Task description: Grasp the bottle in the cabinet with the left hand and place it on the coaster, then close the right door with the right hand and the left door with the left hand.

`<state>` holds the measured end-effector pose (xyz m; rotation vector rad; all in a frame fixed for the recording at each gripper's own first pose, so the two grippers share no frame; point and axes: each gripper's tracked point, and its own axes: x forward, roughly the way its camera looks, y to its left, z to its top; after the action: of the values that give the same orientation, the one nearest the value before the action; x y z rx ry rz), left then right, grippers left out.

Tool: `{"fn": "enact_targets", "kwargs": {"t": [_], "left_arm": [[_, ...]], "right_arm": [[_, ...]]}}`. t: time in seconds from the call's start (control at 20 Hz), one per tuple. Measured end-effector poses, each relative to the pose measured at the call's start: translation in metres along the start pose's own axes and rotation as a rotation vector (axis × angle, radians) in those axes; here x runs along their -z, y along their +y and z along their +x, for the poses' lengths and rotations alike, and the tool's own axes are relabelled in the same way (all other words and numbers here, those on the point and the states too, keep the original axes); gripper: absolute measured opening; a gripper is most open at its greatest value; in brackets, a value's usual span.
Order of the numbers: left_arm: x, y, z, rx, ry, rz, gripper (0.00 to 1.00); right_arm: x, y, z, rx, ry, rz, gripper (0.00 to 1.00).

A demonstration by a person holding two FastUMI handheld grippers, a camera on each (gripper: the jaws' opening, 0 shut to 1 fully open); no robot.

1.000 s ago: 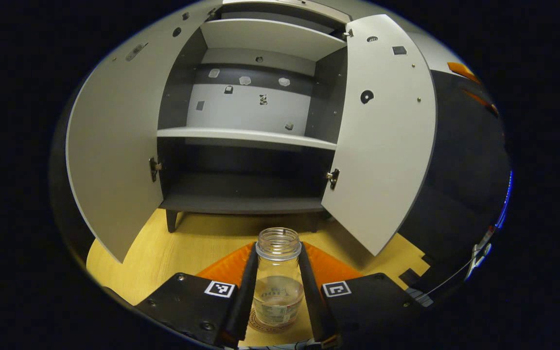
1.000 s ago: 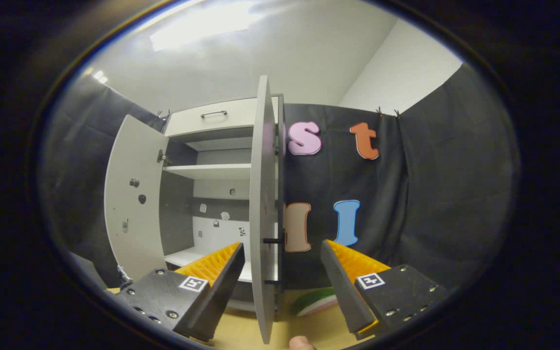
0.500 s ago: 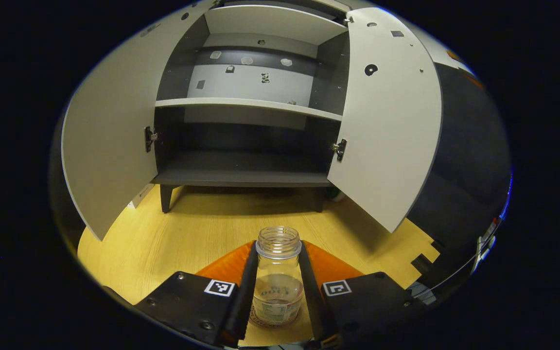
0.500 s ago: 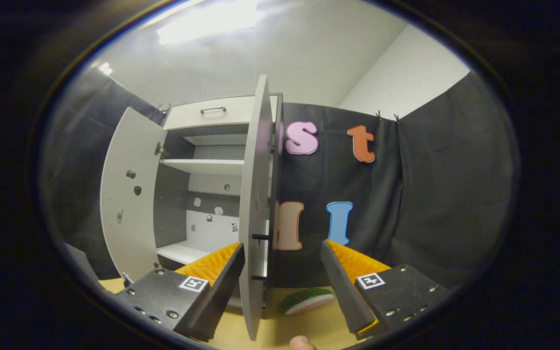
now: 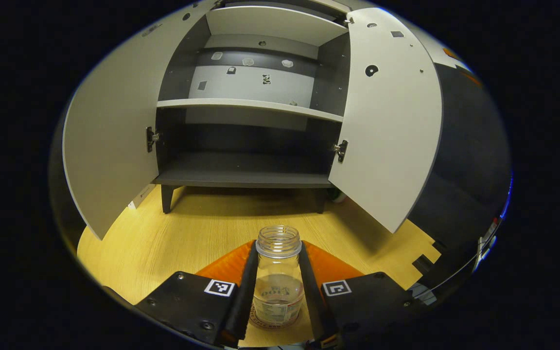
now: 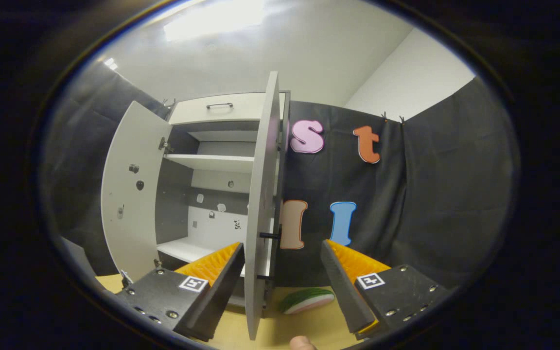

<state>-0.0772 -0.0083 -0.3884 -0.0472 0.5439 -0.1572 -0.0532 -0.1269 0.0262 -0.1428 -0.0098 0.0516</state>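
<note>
Wooden table (image 5: pixel 173 243); left tool (image 5: pixel 276 291) clamps bottle (image 5: pixel 278 277); cabinet (image 5: pixel 248 121) doors open.

Both views are sharp but bulge at the edges; a ceiling light (image 6: pixel 214 19) glares, the cabinet (image 5: pixel 241 167) floor lies shadowed

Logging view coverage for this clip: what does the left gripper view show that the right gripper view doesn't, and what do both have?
Left gripper view: the left tool shut on the bottle, which stands over the coaster.
Right gripper view: the open right tool, a green-and-white object on the table, the drawer handle.
Both: the cabinet with both doors open, and the wooden table.
</note>
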Motion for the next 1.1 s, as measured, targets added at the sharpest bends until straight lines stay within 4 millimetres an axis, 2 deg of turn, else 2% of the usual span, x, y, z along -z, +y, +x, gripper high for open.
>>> {"fn": "enact_targets", "kwargs": {"t": [0.1,0.15,0.3,0.4,0.55,0.75,0.8,1.1], "left_arm": [[0.002,-0.002,-0.007,0.002,0.002,0.002,0.52],[0.004,-0.002,-0.010,0.000,0.005,0.001,0.52],[0.007,-0.003,-0.018,-0.006,0.013,-0.003,0.52],[0.010,-0.006,-0.023,-0.004,0.021,0.001,0.52],[0.021,-0.014,-0.028,0.018,0.056,-0.010,0.54],[0.025,-0.020,-0.032,0.017,0.074,0.014,0.55],[0.025,-0.021,-0.032,0.017,0.078,0.017,0.55],[0.019,-0.023,-0.036,0.011,0.066,0.043,0.55]], "right_arm": [[0.000,0.004,0.001,-0.010,-0.005,0.000,0.93],[0.001,0.006,0.002,-0.016,-0.004,0.001,0.96],[0.003,0.011,0.004,-0.028,-0.004,0.009,0.93],[0.004,0.012,0.004,-0.032,-0.005,0.017,0.96],[0.004,0.010,0.004,-0.033,-0.007,0.027,0.95],[0.007,0.006,0.003,-0.027,-0.004,0.040,0.93],[0.008,0.005,0.003,-0.026,0.000,0.043,0.96],[0.010,-0.004,0.000,-0.008,0.003,0.064,0.93]]}}
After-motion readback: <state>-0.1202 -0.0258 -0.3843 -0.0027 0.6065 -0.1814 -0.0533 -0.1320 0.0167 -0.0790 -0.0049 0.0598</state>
